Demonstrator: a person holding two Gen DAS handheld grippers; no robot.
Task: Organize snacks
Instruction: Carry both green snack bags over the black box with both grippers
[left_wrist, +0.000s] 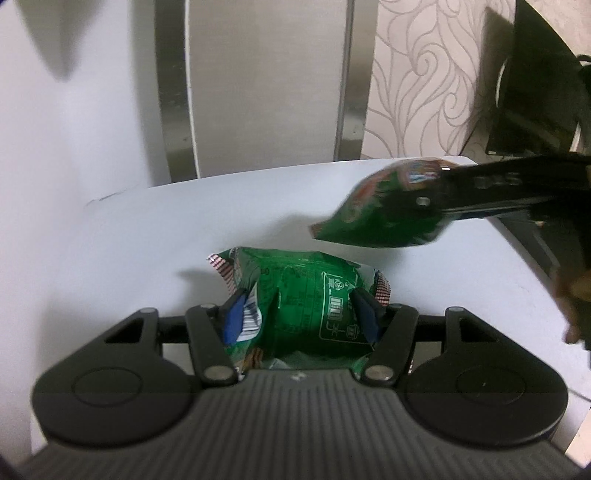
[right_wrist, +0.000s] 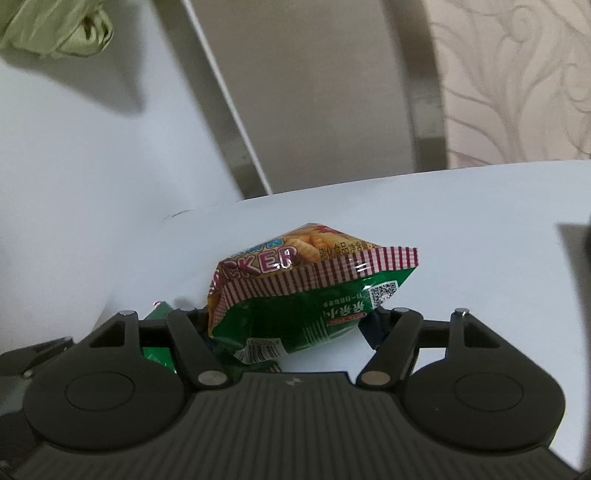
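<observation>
In the left wrist view, a green snack packet (left_wrist: 295, 295) is clamped between the jaws of the left gripper (left_wrist: 301, 314), just above the white bench (left_wrist: 166, 229). Ahead and to the right, a second green packet (left_wrist: 373, 218) is carried above the bench by the right gripper (left_wrist: 436, 195).

In the right wrist view, that cracker packet (right_wrist: 303, 291) is seen gripped between the right gripper's jaws, clear of the bench.

Two green snack packets are counted: one (left_wrist: 295, 295) near the front edge of the white table (left_wrist: 147, 240), and a second (left_wrist: 380, 218) raised above the table toward its right edge. Two grippers are counted, the left gripper (left_wrist: 301, 314) and the right gripper (right_wrist: 291, 325). One white table is seen, and one pale green cloth bundle (right_wrist: 55, 29) is seen beyond its far left corner
</observation>
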